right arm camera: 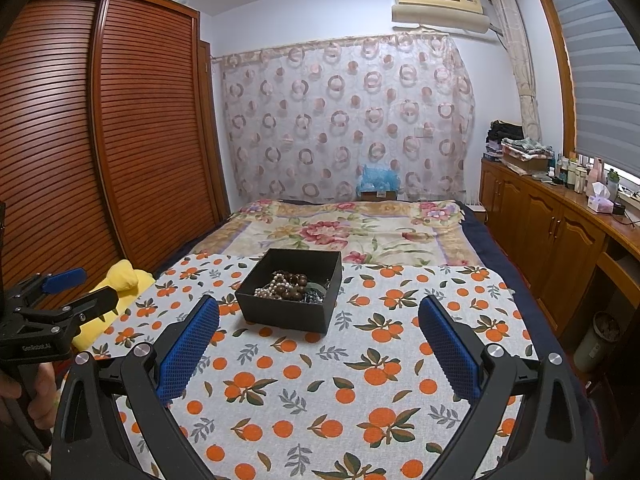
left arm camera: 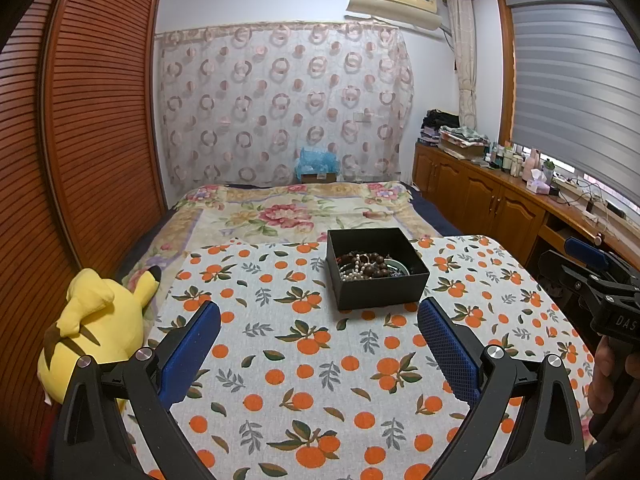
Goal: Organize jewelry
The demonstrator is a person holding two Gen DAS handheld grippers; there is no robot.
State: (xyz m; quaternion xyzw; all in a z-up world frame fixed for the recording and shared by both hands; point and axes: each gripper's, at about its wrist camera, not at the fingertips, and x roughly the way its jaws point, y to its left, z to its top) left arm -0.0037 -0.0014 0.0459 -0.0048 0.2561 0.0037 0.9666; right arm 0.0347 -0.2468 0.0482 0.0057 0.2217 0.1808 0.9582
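Note:
A black open box stands on the orange-print cloth spread over the bed. Inside lies a tangle of jewelry: brown wooden beads, pearl strands and a greenish bangle. My left gripper is open, its blue pads wide apart, short of the box with nothing between them. My right gripper is open too, likewise empty, with the box ahead and slightly left. Each gripper shows at the edge of the other's view, the right gripper and the left gripper.
A yellow plush toy lies at the cloth's left edge beside a slatted wooden wardrobe. A floral bedspread lies beyond the box. Wooden cabinets with bottles and clothes line the right wall. A hand holds the right gripper's handle.

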